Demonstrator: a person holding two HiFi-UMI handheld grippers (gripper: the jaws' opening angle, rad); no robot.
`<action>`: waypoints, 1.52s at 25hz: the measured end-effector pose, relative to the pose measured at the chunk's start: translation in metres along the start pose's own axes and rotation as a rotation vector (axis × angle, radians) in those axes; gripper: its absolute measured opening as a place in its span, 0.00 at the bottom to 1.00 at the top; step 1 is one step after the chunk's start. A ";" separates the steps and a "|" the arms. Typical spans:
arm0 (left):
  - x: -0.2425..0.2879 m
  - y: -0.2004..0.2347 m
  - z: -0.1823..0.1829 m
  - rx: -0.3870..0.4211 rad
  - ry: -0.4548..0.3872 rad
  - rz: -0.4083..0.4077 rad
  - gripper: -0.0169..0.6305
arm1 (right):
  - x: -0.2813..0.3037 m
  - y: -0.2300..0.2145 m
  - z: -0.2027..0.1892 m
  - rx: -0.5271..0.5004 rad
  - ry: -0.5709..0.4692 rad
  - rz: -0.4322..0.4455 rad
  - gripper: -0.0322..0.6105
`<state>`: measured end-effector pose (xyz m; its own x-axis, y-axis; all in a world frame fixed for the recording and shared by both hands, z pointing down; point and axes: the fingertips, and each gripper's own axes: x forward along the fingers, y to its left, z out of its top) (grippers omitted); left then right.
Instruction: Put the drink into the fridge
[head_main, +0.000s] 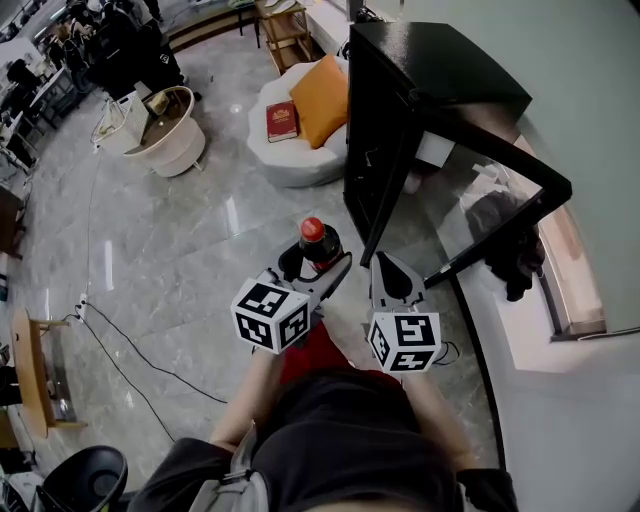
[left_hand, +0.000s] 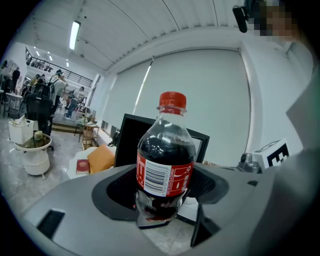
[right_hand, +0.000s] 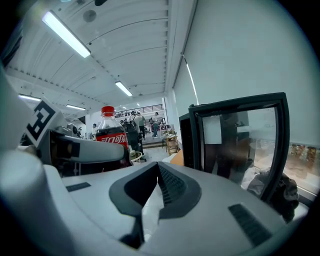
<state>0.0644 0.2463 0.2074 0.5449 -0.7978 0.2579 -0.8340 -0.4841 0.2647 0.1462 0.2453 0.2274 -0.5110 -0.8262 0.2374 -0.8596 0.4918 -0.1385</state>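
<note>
A cola bottle (head_main: 318, 240) with a red cap and red label stands upright between the jaws of my left gripper (head_main: 315, 265), which is shut on its lower body. In the left gripper view the bottle (left_hand: 165, 170) fills the middle, with the pads pressed on both sides. My right gripper (head_main: 383, 268) hangs just right of it, its jaws closed to a point with nothing in them; the right gripper view shows the same (right_hand: 156, 172). Ahead stands the black fridge (head_main: 420, 90) with its glass door (head_main: 480, 200) swung open to the right.
A white round seat (head_main: 290, 150) with an orange cushion and a red book sits left of the fridge. Farther left is a white round table (head_main: 170, 135). A cable (head_main: 130, 350) runs over the marble floor. A dark bag (head_main: 515, 250) lies by the window ledge at the right.
</note>
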 end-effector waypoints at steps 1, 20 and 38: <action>0.004 0.007 0.001 -0.007 0.001 -0.005 0.52 | 0.007 0.000 0.001 0.001 -0.001 -0.006 0.08; 0.105 0.188 0.048 -0.010 0.086 -0.154 0.52 | 0.206 0.000 0.027 0.057 0.042 -0.166 0.08; 0.199 0.254 0.070 0.070 0.140 -0.356 0.52 | 0.297 -0.042 0.025 0.089 0.099 -0.424 0.08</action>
<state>-0.0450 -0.0599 0.2610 0.8036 -0.5213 0.2873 -0.5922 -0.7489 0.2975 0.0306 -0.0282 0.2796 -0.1140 -0.9174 0.3812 -0.9922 0.0857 -0.0905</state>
